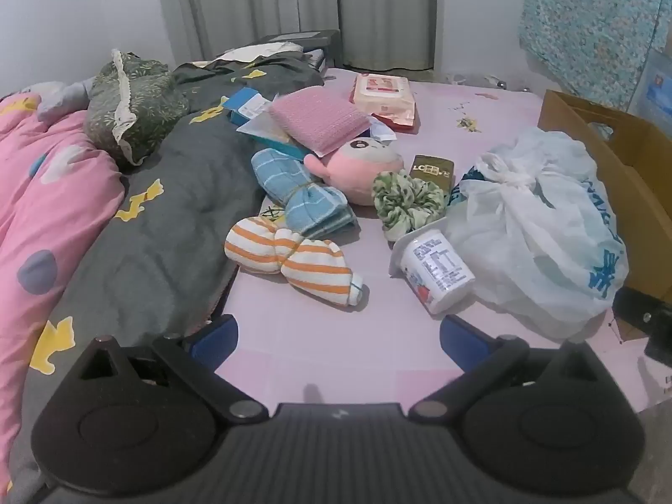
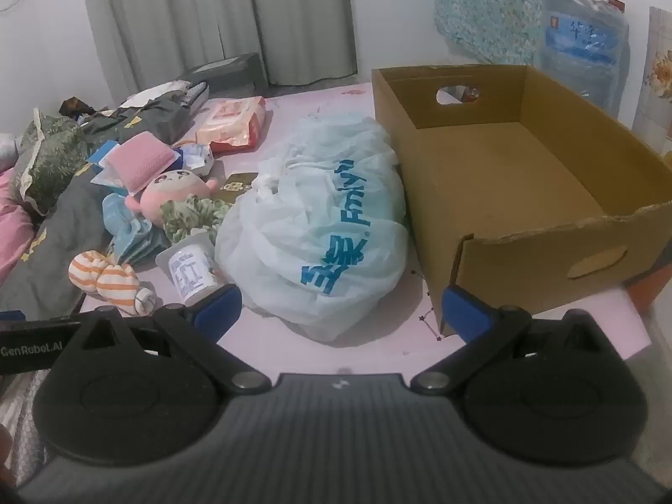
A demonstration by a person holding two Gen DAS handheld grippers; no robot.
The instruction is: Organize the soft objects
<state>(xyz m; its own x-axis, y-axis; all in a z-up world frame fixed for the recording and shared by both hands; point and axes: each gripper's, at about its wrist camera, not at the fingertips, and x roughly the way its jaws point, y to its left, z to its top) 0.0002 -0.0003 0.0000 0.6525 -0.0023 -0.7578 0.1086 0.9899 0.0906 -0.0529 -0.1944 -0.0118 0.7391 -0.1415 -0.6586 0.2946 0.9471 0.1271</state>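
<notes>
Soft objects lie in a pile on the pink bed sheet (image 1: 336, 336): orange-striped socks (image 1: 294, 262), blue-striped socks (image 1: 302, 195), a pink plush toy (image 1: 365, 168), a green scrunchie (image 1: 409, 201), a pink cloth (image 1: 319, 119) and a tied white plastic bag (image 1: 542, 227). My left gripper (image 1: 338, 338) is open and empty, just short of the orange-striped socks. My right gripper (image 2: 342, 315) is open and empty in front of the white bag (image 2: 323, 227). An empty cardboard box (image 2: 512, 180) stands to the right of the bag.
A yogurt cup (image 1: 434, 271) lies on its side beside the bag. A gold box (image 1: 432, 170), a wipes pack (image 1: 384, 96) and blue packaging (image 1: 248, 105) lie among the soft things. A grey quilt (image 1: 159, 235), pink quilt (image 1: 46, 210) and green pillow (image 1: 134, 105) fill the left. A water bottle (image 2: 584, 46) stands behind the box.
</notes>
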